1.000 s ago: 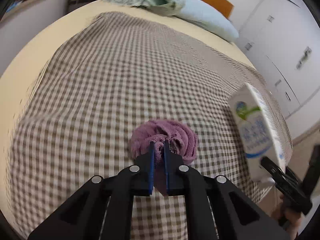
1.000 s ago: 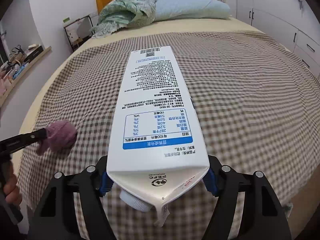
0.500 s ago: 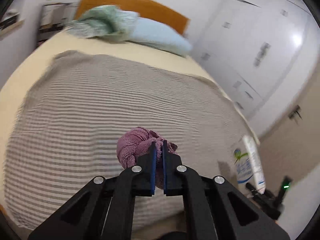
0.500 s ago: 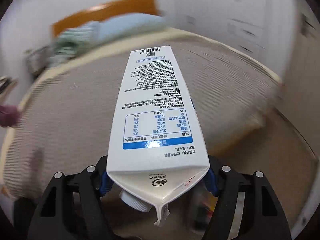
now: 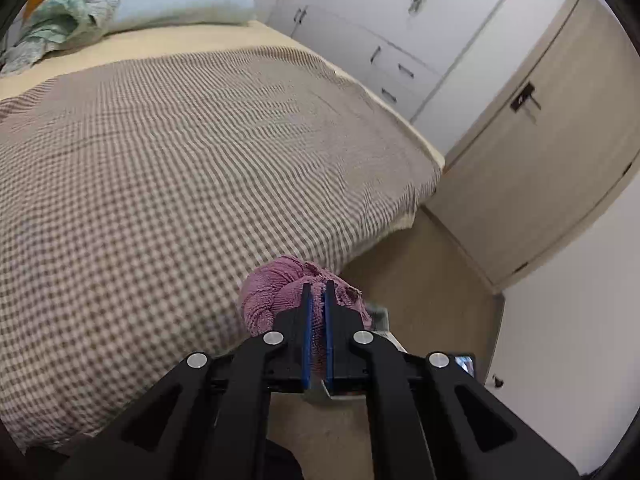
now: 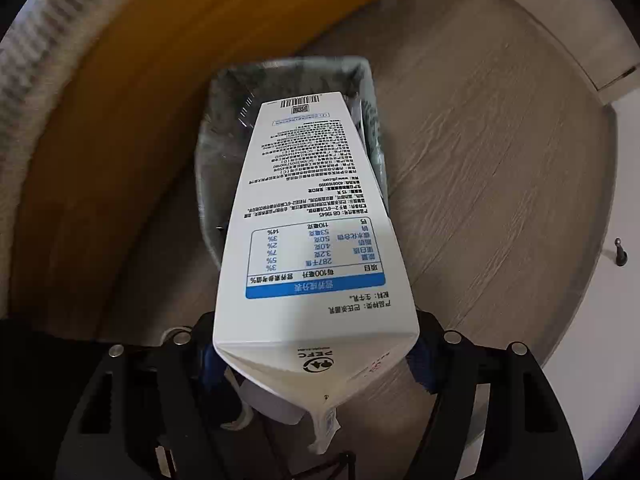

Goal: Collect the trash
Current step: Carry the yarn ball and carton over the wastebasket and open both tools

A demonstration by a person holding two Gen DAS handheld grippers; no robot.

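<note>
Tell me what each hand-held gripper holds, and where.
Left hand-held gripper: purple cloth, pinched by a fold. Right hand-held gripper: milk carton, clamped across its spout end.

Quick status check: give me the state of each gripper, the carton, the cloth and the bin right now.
left gripper: shut on the purple cloth
purple cloth: bunched, held off the bed
right gripper: shut on the milk carton
milk carton: held bottom-down over the trash bin
trash bin: open, lined with a bag
door: closed
</note>
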